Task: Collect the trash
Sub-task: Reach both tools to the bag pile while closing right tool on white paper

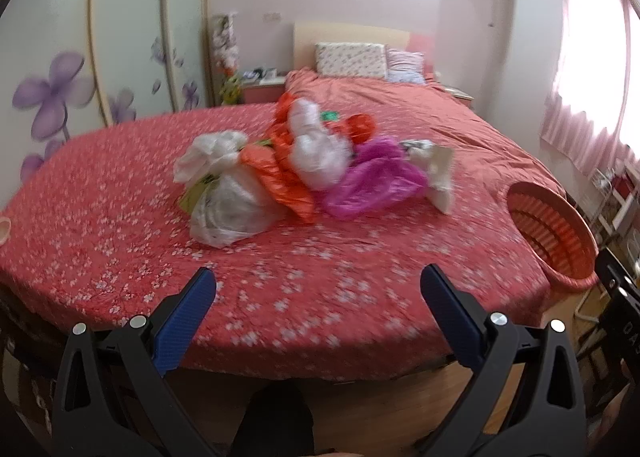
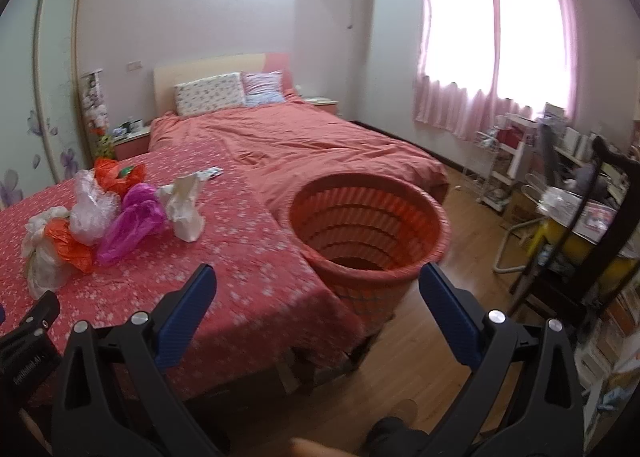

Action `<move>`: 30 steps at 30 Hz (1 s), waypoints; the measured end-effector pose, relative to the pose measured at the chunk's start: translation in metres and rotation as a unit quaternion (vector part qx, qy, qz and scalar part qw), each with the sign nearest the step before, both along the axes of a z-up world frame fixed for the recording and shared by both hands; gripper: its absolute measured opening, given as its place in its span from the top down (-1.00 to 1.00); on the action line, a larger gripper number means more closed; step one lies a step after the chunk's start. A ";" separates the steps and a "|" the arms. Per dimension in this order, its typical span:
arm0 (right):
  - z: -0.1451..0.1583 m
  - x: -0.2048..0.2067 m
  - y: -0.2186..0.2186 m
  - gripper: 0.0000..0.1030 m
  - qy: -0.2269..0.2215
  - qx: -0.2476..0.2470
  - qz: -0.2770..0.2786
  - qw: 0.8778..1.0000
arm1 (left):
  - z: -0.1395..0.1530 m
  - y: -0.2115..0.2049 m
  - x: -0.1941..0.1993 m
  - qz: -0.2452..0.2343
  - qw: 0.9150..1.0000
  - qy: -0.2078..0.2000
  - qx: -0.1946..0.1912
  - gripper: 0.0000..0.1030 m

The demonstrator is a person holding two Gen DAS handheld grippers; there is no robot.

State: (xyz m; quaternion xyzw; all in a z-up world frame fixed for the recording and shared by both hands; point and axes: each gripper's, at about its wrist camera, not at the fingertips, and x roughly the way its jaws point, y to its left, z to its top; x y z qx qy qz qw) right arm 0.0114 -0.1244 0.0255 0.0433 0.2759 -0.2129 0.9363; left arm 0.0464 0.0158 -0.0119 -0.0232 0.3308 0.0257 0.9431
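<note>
Both grippers, left gripper (image 1: 318, 283) and right gripper (image 2: 318, 283), jaws wide, empty; bag pile (image 1: 304, 169) mid-bed, basket (image 2: 366, 225) at the corner (perched, tilted); thin plastic likely slips or snags neighbours.

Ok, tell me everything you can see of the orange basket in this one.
The round orange plastic basket has ribbed, slatted walls that step inward toward the bottom and a thick rolled rim. It stands upright, open and apparently empty, at the foot corner of the bed with the red flowered cover, over the wooden floor; its base is hidden, so what carries it is unclear. In the left wrist view it shows at the bed's right edge. Neither gripper touches it, and the pile of plastic bags lies apart from it.
</note>
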 end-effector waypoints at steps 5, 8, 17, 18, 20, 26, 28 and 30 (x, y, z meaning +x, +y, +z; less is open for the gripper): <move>-0.010 0.047 0.008 -0.92 0.028 0.015 0.045 0.999 | -0.006 0.042 0.028 0.038 0.999 0.017 -0.026 -0.96; -0.015 0.077 0.015 -0.89 0.031 0.032 0.070 0.997 | -0.008 0.066 0.041 0.053 0.998 0.021 -0.040 -0.96; -0.034 0.170 0.024 -0.37 0.047 0.105 0.114 0.987 | -0.016 0.125 0.069 0.133 0.989 0.029 -0.056 -0.96; -0.037 0.181 0.027 -0.36 0.049 0.111 0.117 0.986 | -0.017 0.128 0.070 0.139 0.988 0.029 -0.057 -0.96; -0.043 0.197 0.029 -0.35 0.055 0.119 0.119 0.984 | -0.018 0.134 0.074 0.145 0.987 0.031 -0.055 -0.96; -0.061 0.238 0.033 -0.21 0.084 0.150 0.125 0.977 | -0.022 0.137 0.081 0.126 0.991 0.027 -0.046 -0.96; -0.068 0.246 0.036 -0.11 0.098 0.155 0.132 0.974 | -0.023 0.137 0.086 0.115 0.992 0.027 -0.052 -0.96; -0.074 0.252 0.040 0.02 0.110 0.152 0.141 0.972 | -0.023 0.137 0.089 0.101 0.992 0.026 -0.066 -0.96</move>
